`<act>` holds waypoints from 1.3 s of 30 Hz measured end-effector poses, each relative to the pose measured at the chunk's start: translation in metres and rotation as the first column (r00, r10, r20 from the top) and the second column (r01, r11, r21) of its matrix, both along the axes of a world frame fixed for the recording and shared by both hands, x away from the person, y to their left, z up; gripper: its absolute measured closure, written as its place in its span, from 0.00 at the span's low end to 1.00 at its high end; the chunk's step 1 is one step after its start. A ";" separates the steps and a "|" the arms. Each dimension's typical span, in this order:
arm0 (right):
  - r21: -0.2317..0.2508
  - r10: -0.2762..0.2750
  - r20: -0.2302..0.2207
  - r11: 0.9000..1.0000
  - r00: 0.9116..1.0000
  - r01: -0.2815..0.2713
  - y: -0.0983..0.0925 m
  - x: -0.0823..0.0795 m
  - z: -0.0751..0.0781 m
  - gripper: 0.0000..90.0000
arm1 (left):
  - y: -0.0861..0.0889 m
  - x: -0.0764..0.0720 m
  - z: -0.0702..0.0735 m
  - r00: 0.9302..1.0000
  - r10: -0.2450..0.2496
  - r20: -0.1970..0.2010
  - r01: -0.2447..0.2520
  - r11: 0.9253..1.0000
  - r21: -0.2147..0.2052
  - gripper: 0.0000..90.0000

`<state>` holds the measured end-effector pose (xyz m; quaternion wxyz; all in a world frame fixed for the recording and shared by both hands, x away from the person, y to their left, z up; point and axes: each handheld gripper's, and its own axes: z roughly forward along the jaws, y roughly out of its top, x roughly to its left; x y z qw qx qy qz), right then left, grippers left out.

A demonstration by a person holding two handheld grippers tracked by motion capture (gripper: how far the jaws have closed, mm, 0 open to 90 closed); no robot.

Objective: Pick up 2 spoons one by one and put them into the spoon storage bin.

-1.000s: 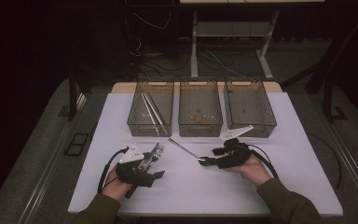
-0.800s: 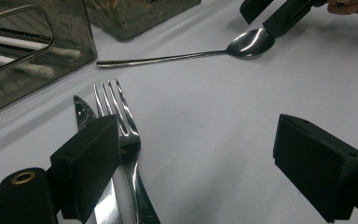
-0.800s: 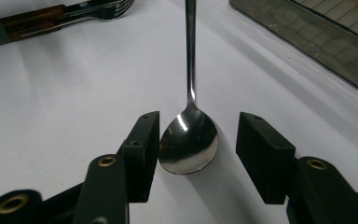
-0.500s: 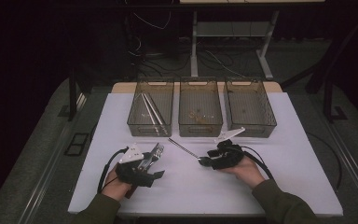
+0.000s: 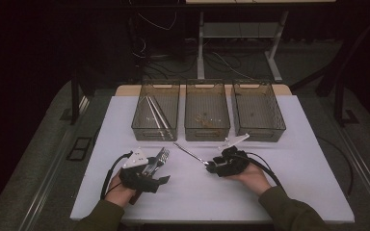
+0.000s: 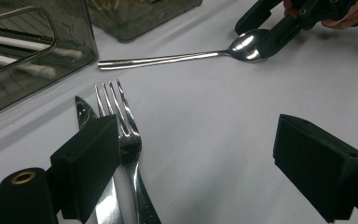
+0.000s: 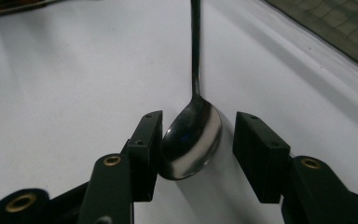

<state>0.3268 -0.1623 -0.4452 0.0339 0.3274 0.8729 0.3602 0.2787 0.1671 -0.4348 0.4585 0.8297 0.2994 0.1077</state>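
Observation:
A steel spoon point(image 5: 190, 151) lies on the white table, handle toward the bins. My right gripper point(image 5: 211, 166) has its jaws on either side of the spoon's bowl point(image 7: 191, 140). They have just been closing; one pad is at the bowl's edge, while the other stands apart, so the gripper is open. A fork point(image 6: 128, 135) and a knife point(image 6: 81, 109) lie side by side by one jaw of my left gripper point(image 6: 198, 140), which rests wide open on the table point(image 5: 158, 169) with its pads off both. The left gripper view takes in the spoon point(image 6: 168, 58) and right gripper point(image 6: 265, 32).
Three translucent grey bins stand in a row behind the cutlery: left bin point(image 5: 154, 130) with long thin utensils, middle bin point(image 5: 207, 131) with small bits, right bin point(image 5: 260, 130). The white table top point(image 5: 294, 183) ends close behind the hands. Cables trail from both grippers.
My right gripper has edged slightly nearer and left onto the spoon's bowl. The left gripper, fork and knife have not moved.

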 end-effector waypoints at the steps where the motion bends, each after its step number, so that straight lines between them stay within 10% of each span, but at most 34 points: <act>1: -0.007 0.004 0.007 1.000 1.000 -0.003 0.001 0.000 -0.001 0.58 | 0.000 0.000 0.000 1.000 0.000 0.000 0.000 1.000 0.000 0.14; 19: -0.057 -0.012 0.083 0.998 0.996 0.017 0.005 -0.008 -0.001 0.76 | 0.000 0.000 0.000 1.000 0.001 0.000 -0.001 1.000 -0.001 0.14; 39: 0.017 -0.011 0.122 1.000 0.992 0.009 0.004 -0.012 0.004 0.96 | 0.001 0.000 0.000 1.000 0.003 -0.001 -0.003 1.000 -0.002 0.14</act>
